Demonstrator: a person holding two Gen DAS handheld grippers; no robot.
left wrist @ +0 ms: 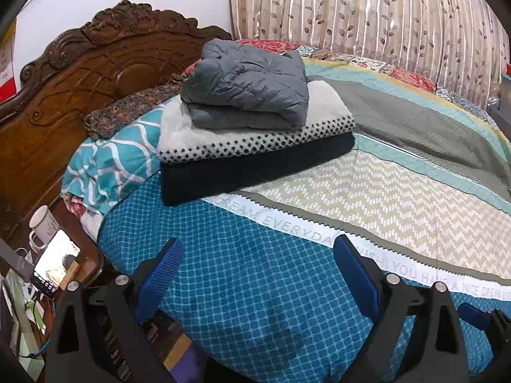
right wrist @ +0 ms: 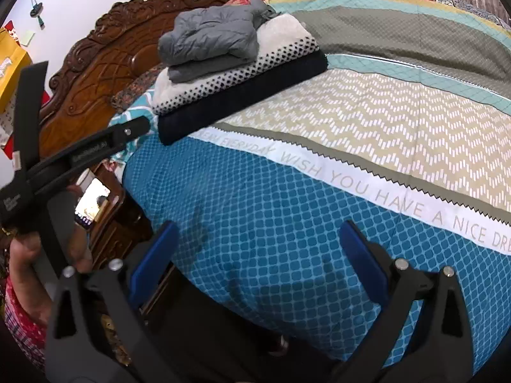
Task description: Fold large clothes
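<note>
Left claw (left wrist: 257,253) and right claw (right wrist: 258,239) both spread, empty, above bed's near edge (right wrist: 255,335); folded stack (left wrist: 252,121) well apart by headboard (left wrist: 80,73)

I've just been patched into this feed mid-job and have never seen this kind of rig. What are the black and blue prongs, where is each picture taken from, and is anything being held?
There is no robot arm: a person carries a two-finger clamp tool in each hand, with a wide-angle camera on each looking along its fingers. One picture is from the left gripper, the other from the right gripper. Both are open and empty, above the patterned bedspread. Near the carved headboard sits a folded stack: a grey puffer jacket on top, a white dotted garment under it, a dark navy one at the bottom. A phone and mug stand on the bedside stand.
</note>
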